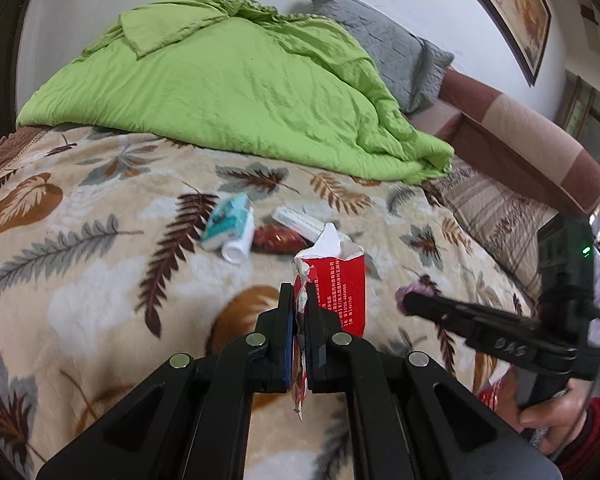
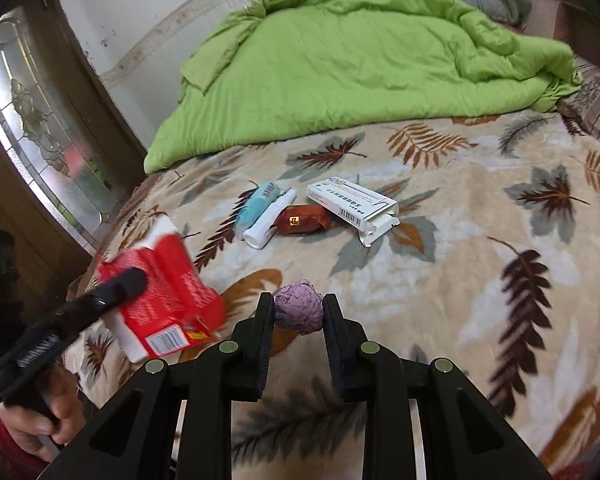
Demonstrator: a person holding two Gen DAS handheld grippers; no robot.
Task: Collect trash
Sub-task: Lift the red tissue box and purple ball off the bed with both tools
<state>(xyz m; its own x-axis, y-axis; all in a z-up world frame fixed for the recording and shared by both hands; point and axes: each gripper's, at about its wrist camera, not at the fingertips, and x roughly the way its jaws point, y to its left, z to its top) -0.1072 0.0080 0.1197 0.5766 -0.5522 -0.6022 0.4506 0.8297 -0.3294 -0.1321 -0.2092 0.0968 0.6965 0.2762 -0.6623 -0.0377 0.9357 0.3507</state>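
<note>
My left gripper (image 1: 299,296) is shut on a torn red and white carton (image 1: 338,280), held above the leaf-print blanket; the same carton (image 2: 168,300) shows blurred at the left of the right wrist view. A crumpled purple paper ball (image 2: 299,312) sits squeezed between the pads of my right gripper (image 2: 299,308), lifted off the bed. Further back on the blanket lie a teal packet (image 2: 260,200), a white tube (image 2: 266,222), a brown-red candy wrapper (image 2: 302,220) and an open white medicine box (image 2: 354,208).
A rumpled green quilt (image 2: 360,56) covers the far half of the bed, with a grey pillow (image 1: 388,44) behind it. A brown headboard (image 1: 540,148) runs along the right. A glass-panelled door (image 2: 40,120) stands left. A hand (image 2: 40,420) grips the left tool.
</note>
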